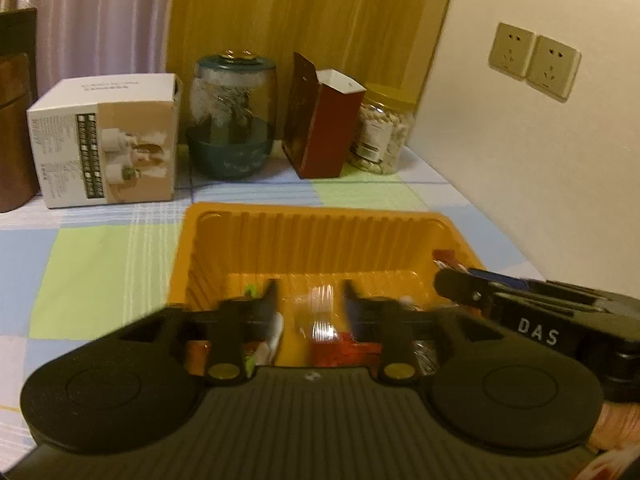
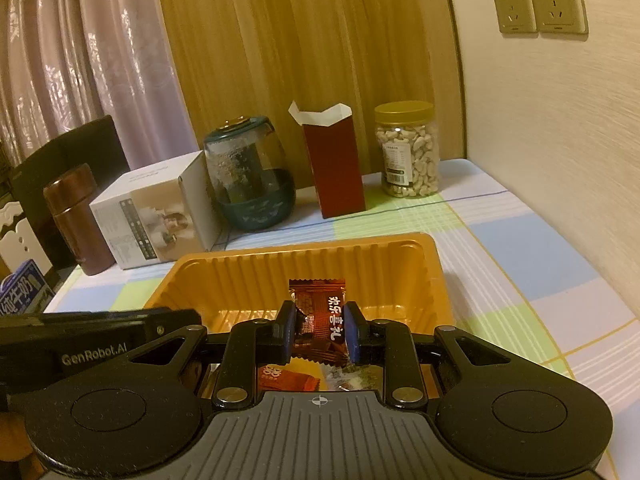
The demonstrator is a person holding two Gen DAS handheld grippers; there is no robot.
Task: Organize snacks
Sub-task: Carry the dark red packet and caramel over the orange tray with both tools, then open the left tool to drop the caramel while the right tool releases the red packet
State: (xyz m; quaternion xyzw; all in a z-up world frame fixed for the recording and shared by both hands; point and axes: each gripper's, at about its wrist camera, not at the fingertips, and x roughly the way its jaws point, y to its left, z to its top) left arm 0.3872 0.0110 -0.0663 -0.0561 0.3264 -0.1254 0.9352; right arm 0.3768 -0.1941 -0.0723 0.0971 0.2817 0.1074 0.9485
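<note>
An orange plastic tray [image 1: 312, 224] lies on the checked tablecloth and holds several wrapped snacks near its front. My left gripper [image 1: 311, 296] hangs over the tray's front part with its jaws apart; a clear-ended red candy [image 1: 322, 330] lies below them, not gripped. My right gripper [image 2: 320, 326] is shut on a brown candy packet [image 2: 320, 312] with white characters and holds it above the tray [image 2: 360, 256]. The right gripper [image 1: 460, 284] also shows at the right edge of the left wrist view. More wrapped snacks [image 2: 288, 378] lie beneath the right gripper.
Behind the tray stand a white box [image 1: 108, 140], a teal glass jar [image 1: 232, 120], an open dark red carton [image 1: 320, 128] and a jar of nuts [image 1: 382, 132]. A brown flask [image 2: 76, 220] stands at the left. The wall with sockets [image 2: 540, 0] bounds the right side.
</note>
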